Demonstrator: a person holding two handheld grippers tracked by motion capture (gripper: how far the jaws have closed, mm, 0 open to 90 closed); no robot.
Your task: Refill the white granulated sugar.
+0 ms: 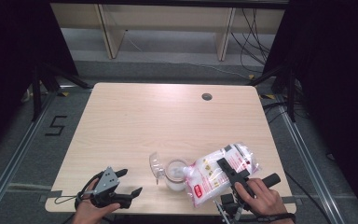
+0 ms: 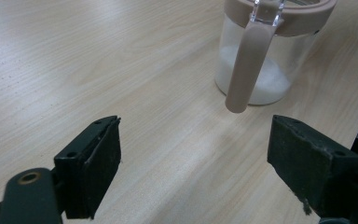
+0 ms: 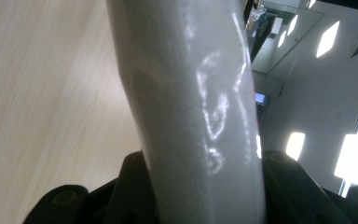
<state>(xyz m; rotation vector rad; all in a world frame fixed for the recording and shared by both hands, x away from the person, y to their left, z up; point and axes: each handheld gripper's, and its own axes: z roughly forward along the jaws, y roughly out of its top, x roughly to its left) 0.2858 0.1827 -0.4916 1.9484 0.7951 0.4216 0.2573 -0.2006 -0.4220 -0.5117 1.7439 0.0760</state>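
Note:
A clear jar (image 1: 175,173) with a beige rim and some white powder in it stands near the table's front edge, its flip lid (image 1: 156,165) swung open to the left. My right gripper (image 1: 228,176) is shut on a plastic bag of white powder (image 1: 216,171), which lies tilted with its lower end at the jar's mouth. In the right gripper view the bag (image 3: 196,116) bulges up between the jaws of the right gripper (image 3: 200,186). My left gripper (image 1: 129,182) stands open left of the jar with nothing between its jaws. From the left gripper (image 2: 205,168) the jar (image 2: 261,70) is just ahead.
The wooden table (image 1: 135,121) has a round cable hole (image 1: 207,96) at the back right. Beyond it are pale wooden furniture legs (image 1: 109,32), loose cables on the floor (image 1: 251,28) and black stands (image 1: 42,84) at both sides.

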